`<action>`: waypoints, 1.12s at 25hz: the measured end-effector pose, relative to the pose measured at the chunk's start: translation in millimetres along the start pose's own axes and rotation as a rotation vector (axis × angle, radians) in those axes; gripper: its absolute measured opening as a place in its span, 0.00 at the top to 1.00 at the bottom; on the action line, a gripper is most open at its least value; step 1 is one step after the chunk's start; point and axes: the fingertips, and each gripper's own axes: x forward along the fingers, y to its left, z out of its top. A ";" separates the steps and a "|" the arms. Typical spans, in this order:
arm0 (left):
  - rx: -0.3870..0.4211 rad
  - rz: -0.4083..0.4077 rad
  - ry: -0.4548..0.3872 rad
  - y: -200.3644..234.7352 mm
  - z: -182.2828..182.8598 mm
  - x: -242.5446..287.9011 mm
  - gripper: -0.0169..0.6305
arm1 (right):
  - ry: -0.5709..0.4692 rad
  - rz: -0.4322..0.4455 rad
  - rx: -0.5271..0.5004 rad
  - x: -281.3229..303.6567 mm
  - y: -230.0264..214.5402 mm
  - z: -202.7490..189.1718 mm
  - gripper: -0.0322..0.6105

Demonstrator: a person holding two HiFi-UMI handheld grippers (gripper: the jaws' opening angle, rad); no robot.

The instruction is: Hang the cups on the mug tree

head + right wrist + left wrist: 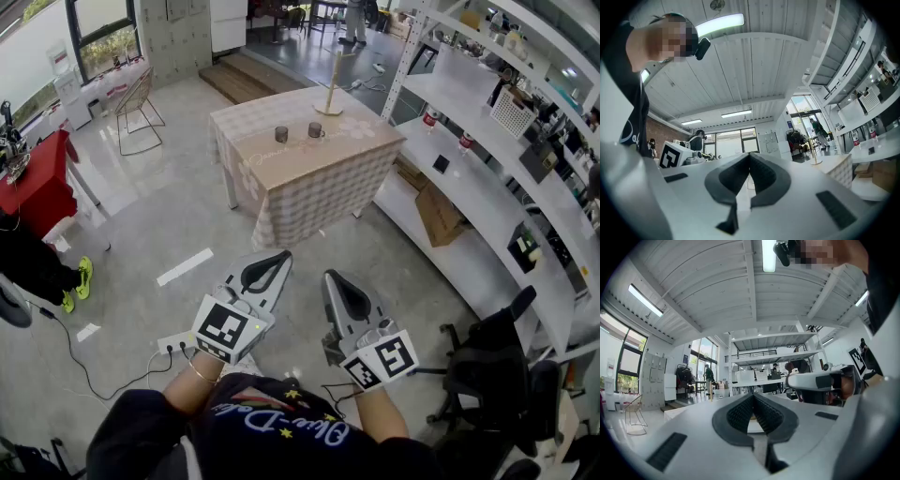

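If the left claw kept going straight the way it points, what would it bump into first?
The left claw would probably reach the checkered table first; only floor shows before it, though depth is unclear.

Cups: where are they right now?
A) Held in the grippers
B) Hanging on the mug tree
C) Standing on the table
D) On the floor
C: the left cup and the right cup stand on the table near the mug tree, while the left gripper and right gripper are shut on nothing.
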 end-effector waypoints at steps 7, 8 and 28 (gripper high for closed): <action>-0.002 0.011 0.005 -1.7 -1.9 2.4 0.96 | -0.004 0.005 -0.002 -0.9 -4.9 0.5 0.94; -0.005 0.015 0.007 -2.3 -2.5 2.0 0.96 | -0.004 0.006 -0.007 -1.9 -5.0 0.6 0.94; -0.003 -0.011 -0.007 21.9 1.5 22.5 0.96 | -0.018 -0.063 0.022 17.7 -30.1 -2.3 0.94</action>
